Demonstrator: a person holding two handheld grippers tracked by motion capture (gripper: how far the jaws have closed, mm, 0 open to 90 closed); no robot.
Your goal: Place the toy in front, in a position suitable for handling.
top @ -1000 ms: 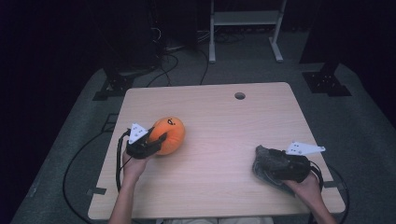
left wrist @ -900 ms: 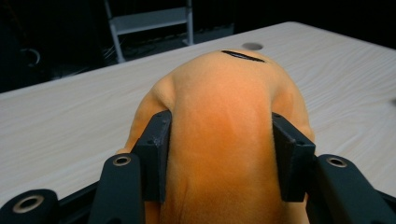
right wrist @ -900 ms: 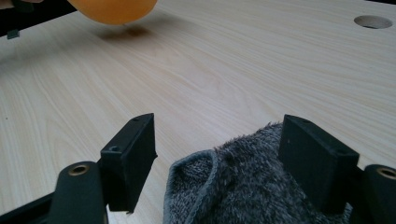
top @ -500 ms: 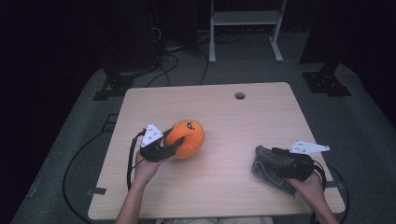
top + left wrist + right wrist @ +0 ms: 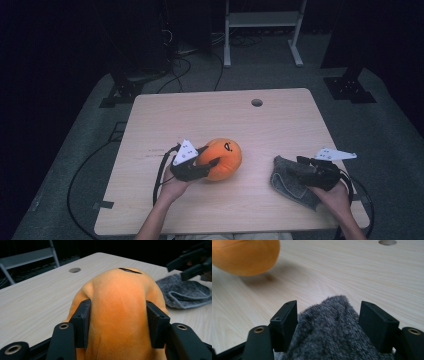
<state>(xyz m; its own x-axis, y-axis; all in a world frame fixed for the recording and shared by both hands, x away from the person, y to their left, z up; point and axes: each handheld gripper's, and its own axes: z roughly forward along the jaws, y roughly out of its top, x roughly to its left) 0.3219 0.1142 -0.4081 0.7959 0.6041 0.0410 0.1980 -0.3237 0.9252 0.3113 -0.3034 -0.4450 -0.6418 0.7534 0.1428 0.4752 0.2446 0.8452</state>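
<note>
**Plush pumpkin gripped at mid-table, grey cloth near the right edge**

At the left we see bare wood running from the table (image 5: 150, 130) edge up to the left gripper (image 5: 212, 162), whose jaws are clamped on the orange plush pumpkin (image 5: 222, 157), pads pressed into its sides, just left of the table's centre. Open tabletop lies behind it as far as the round hole (image 5: 257, 102) near the far edge, and between it and the grey cloth (image 5: 290, 180). The right gripper (image 5: 300, 167), close to the right edge, has just been closing its jaws; the cloth bunches between them, one pad touching, the other apart.
</note>
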